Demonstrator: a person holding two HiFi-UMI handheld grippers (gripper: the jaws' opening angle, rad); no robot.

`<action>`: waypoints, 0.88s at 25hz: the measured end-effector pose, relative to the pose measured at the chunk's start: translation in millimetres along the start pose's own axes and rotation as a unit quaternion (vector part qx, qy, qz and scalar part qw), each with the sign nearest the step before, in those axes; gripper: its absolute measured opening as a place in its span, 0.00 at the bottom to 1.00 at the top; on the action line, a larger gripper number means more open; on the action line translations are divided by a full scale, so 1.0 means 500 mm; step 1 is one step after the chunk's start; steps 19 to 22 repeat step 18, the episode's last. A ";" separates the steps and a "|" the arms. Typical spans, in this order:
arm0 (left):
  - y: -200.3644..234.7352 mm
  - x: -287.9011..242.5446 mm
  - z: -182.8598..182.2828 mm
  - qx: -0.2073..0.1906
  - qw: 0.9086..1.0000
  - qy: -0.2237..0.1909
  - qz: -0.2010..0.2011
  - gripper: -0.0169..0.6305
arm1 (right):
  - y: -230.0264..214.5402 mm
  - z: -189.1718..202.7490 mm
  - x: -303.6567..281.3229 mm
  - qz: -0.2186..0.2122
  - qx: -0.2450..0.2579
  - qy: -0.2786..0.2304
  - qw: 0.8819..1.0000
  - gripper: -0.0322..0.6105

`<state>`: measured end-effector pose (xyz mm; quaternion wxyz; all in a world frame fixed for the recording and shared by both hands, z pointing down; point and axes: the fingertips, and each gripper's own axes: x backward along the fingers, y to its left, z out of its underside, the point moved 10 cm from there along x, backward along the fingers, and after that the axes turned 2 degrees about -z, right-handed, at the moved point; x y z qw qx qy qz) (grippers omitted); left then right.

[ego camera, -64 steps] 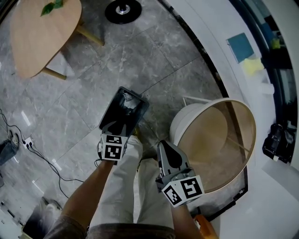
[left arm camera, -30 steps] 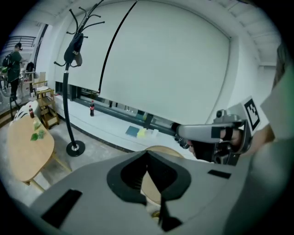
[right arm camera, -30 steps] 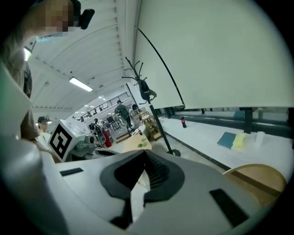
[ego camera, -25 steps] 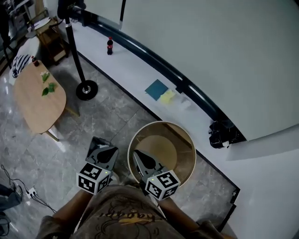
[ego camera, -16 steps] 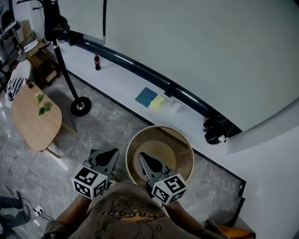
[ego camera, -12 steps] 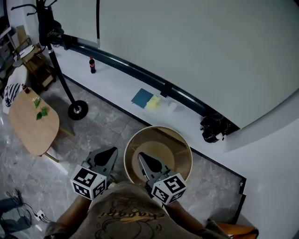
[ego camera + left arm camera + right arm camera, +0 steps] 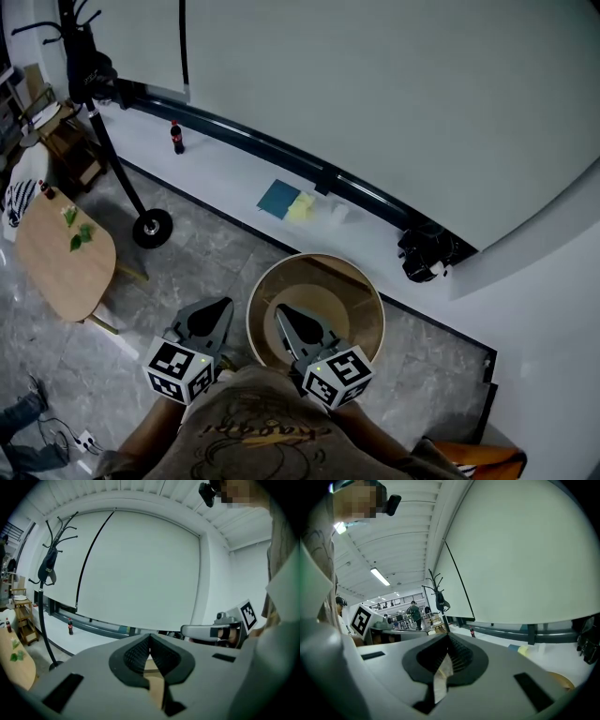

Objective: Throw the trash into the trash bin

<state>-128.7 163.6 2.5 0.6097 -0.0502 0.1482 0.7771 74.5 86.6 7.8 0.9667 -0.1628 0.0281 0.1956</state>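
Observation:
The trash bin (image 7: 361,281) is round, white outside and wood-coloured inside, and stands on the grey floor just ahead of me. My right gripper (image 7: 279,309) hangs over its near rim with jaws together in a point. My left gripper (image 7: 225,303) is held just left of the bin, also shut. In the left gripper view the pads (image 7: 140,651) meet with nothing between them. In the right gripper view the right gripper (image 7: 449,637) is closed; a pale sliver (image 7: 440,677) shows in the slit below, and I cannot tell what it is. No loose trash is in sight.
An oval wooden table (image 7: 61,262) stands at the left, with a coat stand's base (image 7: 150,228) beside it. On the white ledge along the wall are a cola bottle (image 7: 175,138), blue and yellow pads (image 7: 279,199) and a black object (image 7: 427,253). Cables lie at bottom left.
My head has lifted from the floor to the wall. Both grippers have come up close to my chest. The black tray by the left gripper is out of view.

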 end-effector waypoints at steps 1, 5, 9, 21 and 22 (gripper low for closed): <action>-0.001 -0.001 -0.001 0.001 1.000 0.000 -0.001 0.05 | -0.001 -0.001 0.001 0.001 0.001 0.000 1.000 0.08; -0.001 -0.003 -0.001 0.005 1.000 -0.002 -0.004 0.05 | -0.003 0.002 0.002 0.001 0.008 0.003 1.000 0.08; -0.001 -0.004 -0.002 0.003 1.000 -0.003 -0.010 0.05 | -0.005 0.002 0.006 -0.001 0.006 0.004 1.000 0.08; 0.005 -0.004 -0.004 -0.006 1.000 0.000 -0.022 0.05 | -0.019 0.006 0.003 -0.001 0.007 0.004 1.000 0.08; 0.005 -0.004 -0.004 -0.006 1.000 0.000 -0.022 0.05 | -0.019 0.006 0.003 -0.001 0.007 0.004 1.000 0.08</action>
